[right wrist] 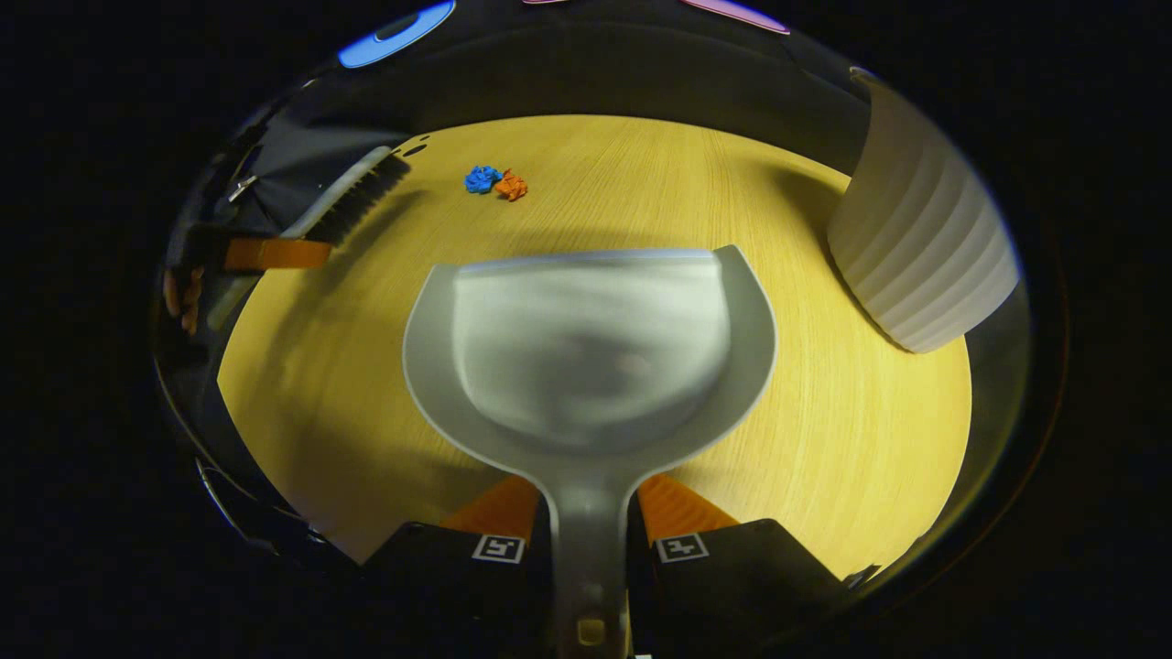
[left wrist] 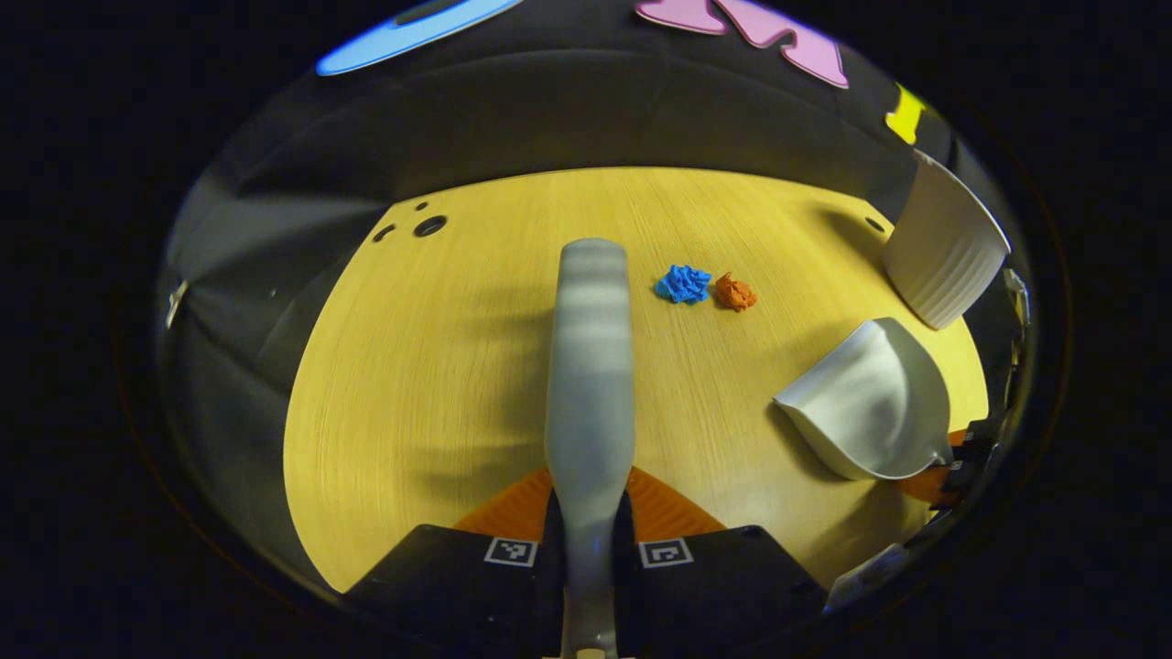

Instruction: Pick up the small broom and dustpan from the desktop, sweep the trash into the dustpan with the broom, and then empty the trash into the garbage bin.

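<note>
Left claw (left wrist: 588, 513) clenched on the grey plastic small broom (left wrist: 591, 366), whose back extends over the yellow wood-grain table (left wrist: 421, 366); its dark bristles (right wrist: 357, 197) appear in the right gripper view. Right claw (right wrist: 586, 526) clenched on the handle of the grey plastic dustpan (right wrist: 591, 348), held above the table. Blue crumpled scrap (left wrist: 683, 284) and orange crumpled scrap (left wrist: 734, 292) lie touching, toward the far edge. White ribbed garbage bin (right wrist: 925, 247) stands at the table's far right corner.

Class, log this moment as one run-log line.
left hand-held gripper: shut on broom | right hand-held gripper: shut on dustpan | trash: on desk, unswept | bin: upright
</note>
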The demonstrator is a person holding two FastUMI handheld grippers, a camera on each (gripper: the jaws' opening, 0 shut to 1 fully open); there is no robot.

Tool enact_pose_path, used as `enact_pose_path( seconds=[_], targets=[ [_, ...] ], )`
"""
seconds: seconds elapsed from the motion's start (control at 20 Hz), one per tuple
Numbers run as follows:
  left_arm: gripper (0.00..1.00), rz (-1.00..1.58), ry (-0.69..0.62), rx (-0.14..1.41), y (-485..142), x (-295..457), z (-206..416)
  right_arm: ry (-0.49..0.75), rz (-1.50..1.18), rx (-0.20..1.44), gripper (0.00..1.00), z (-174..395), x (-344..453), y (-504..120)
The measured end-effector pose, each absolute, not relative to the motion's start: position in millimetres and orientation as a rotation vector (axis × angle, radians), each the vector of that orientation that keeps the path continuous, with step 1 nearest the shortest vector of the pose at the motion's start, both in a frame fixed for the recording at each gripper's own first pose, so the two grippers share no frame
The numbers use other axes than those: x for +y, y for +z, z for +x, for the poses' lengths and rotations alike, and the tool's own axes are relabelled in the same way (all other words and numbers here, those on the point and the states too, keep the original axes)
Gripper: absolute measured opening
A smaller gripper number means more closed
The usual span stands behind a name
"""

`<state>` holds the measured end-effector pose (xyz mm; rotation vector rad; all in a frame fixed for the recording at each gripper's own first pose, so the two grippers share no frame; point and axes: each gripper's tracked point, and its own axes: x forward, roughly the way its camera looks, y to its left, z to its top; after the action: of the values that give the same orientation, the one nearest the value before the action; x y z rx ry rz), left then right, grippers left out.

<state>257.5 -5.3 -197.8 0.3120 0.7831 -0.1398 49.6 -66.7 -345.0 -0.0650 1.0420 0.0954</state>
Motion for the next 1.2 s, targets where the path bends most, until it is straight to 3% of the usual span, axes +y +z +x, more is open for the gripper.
enact_pose_path(
  seconds=[0.2, 0.35, 0.5, 0.55, 0.6, 0.95, 1.15, 1.2],
  targets=[
    [0.26, 0.383, -0.191, 0.831, -198, -16, 307, 0.135, -0.11, 1.054, 0.34, 45, -79, -341],
    [0.26, 0.57, -0.238, 0.849, -199, -15, 343, 0.15, -0.11, 1.069, 0.37, 44, -81, -340],
    [0.26, 0.771, -0.321, 0.834, -196, -32, 367, 0.17, -0.131, 1.073, 0.34, 42, -84, -341],
    [0.26, 0.805, -0.355, 0.831, -195, -41, 369, 0.176, -0.139, 1.075, 0.4, 42, -86, -341],
    [0.24, 0.842, -0.392, 0.826, -197, -51, 371, 0.183, -0.144, 1.078, 0.39, 41, -87, -341],
    [0.27, 0.962, -0.693, 0.828, -219, -121, 334, 0.225, -0.18, 1.095, 0.37, 36, -93, -343],
    [0.27, 0.986, -0.856, 0.905, -238, -144, 277, 0.243, -0.193, 1.097, 0.34, 35, -93, -342],
    [0.27, 0.973, -0.906, 0.928, -242, -154, 255, 0.247, -0.198, 1.096, 0.37, 35, -93, -343]
  ],
)
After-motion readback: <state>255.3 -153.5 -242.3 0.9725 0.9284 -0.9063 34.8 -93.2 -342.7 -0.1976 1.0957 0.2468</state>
